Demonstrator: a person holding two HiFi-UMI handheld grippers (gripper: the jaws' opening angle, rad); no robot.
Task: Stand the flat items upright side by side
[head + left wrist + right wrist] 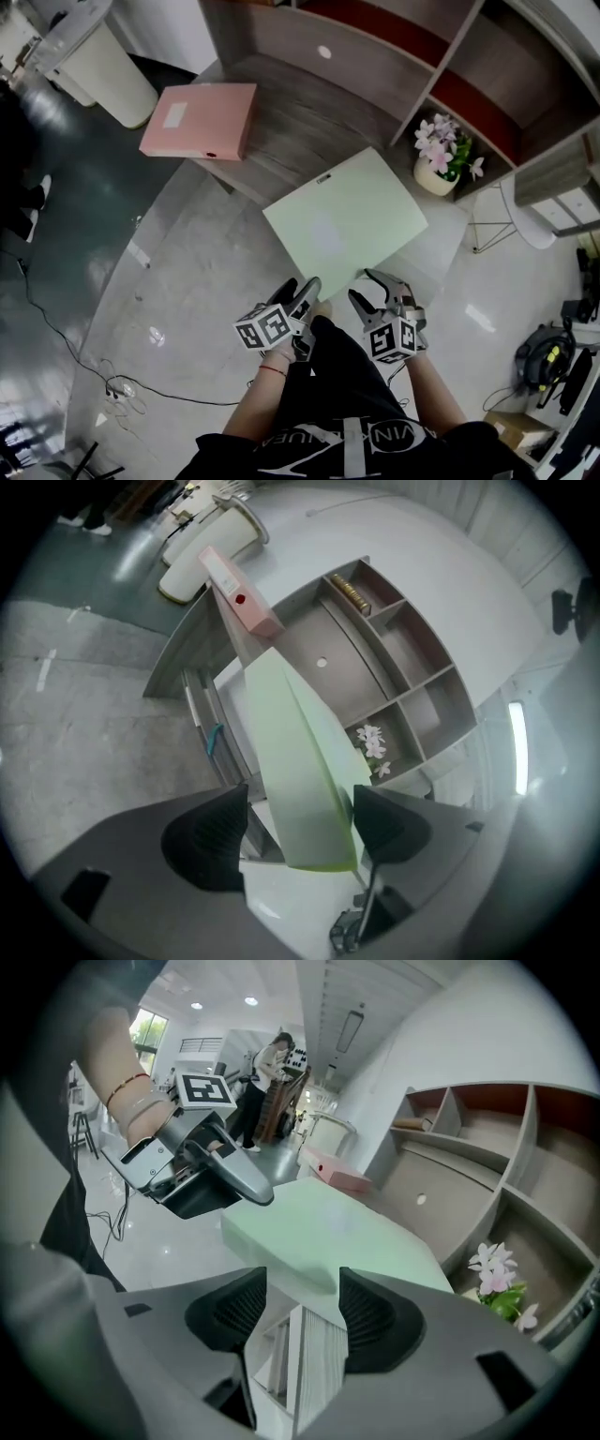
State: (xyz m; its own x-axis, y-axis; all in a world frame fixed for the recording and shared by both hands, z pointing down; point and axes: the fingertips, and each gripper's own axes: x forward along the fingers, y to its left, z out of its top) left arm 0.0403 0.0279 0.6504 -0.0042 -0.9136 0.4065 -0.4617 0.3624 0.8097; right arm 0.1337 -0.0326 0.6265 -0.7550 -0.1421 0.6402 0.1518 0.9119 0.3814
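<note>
A pale green flat file (342, 220) lies on the grey wooden desk (300, 112), its near corner hanging over the desk's edge. A pink file (200, 120) lies flat at the desk's far left. My left gripper (298, 289) is at the green file's near left edge. In the left gripper view the green file (300, 761) runs between the jaws of the left gripper (300, 803), with a gap at the left pad. My right gripper (373, 291) is at the near corner. The corner of the green file (328, 1232) sits loosely between the jaws of the right gripper (302, 1283).
A white pot of pink flowers (441, 155) stands in a shelf compartment right of the green file. Open shelves rise behind the desk. A white bin (103, 70) stands on the floor at far left, a white chair (525, 220) at right. A person (272, 1063) stands far off.
</note>
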